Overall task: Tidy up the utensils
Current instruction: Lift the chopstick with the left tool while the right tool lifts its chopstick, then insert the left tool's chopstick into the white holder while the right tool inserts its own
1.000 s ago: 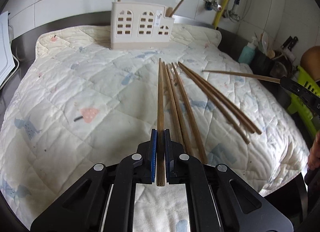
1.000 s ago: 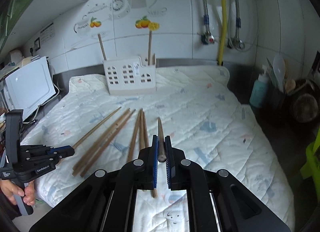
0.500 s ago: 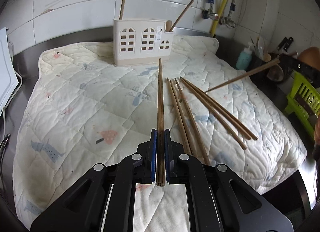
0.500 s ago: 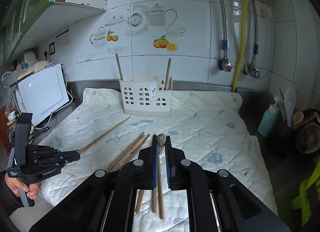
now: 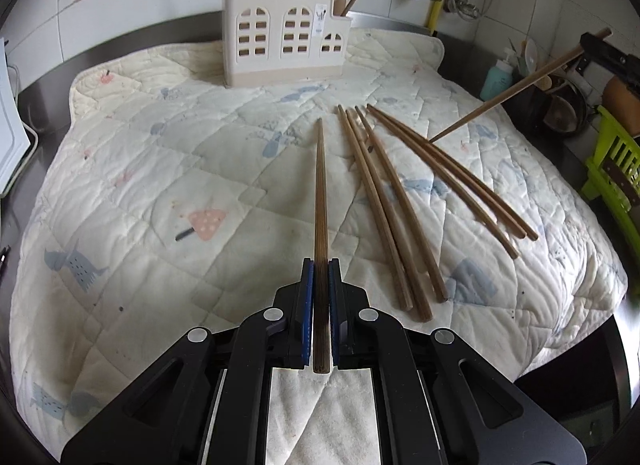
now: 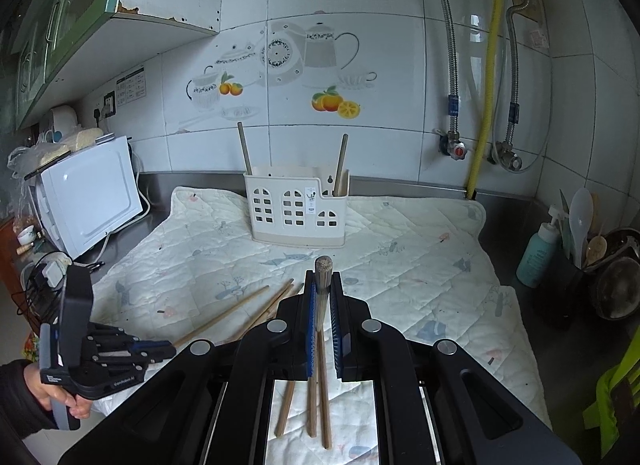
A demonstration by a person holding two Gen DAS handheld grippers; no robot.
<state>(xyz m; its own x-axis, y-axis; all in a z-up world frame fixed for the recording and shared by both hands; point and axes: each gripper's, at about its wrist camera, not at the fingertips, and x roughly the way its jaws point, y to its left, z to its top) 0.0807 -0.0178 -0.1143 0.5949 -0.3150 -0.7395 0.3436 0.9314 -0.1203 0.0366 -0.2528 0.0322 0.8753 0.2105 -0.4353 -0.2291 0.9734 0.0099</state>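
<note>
Fingers [image 5: 305, 305] of the left gripper [image 5: 320, 293] were clamped on one chopstick [image 5: 320, 193] near its thick end, stick running fwd along the finger axis, tip toward the holder [image 5: 286, 41]. Prob gripped that way so it can be tipped tip-down into a slot.

Right gripper [image 6: 323, 305] fingers were likewise pinched on a second chopstick [image 6: 323, 265], butt end facing the cam, shaft angled down below the fingers. From the left cam it hung tilted over the right side of the quilt [image 5: 140, 153].

Six loose chopsticks [image 5: 392, 201] lay fanned on the quilt, right of the left-held stick. Holder stood upright at the quilt's far edge by the wall w/ two sticks already in it. Quilt covered the steel counter [image 6: 404, 185]. My read: both loads were bound for the holder.
</note>
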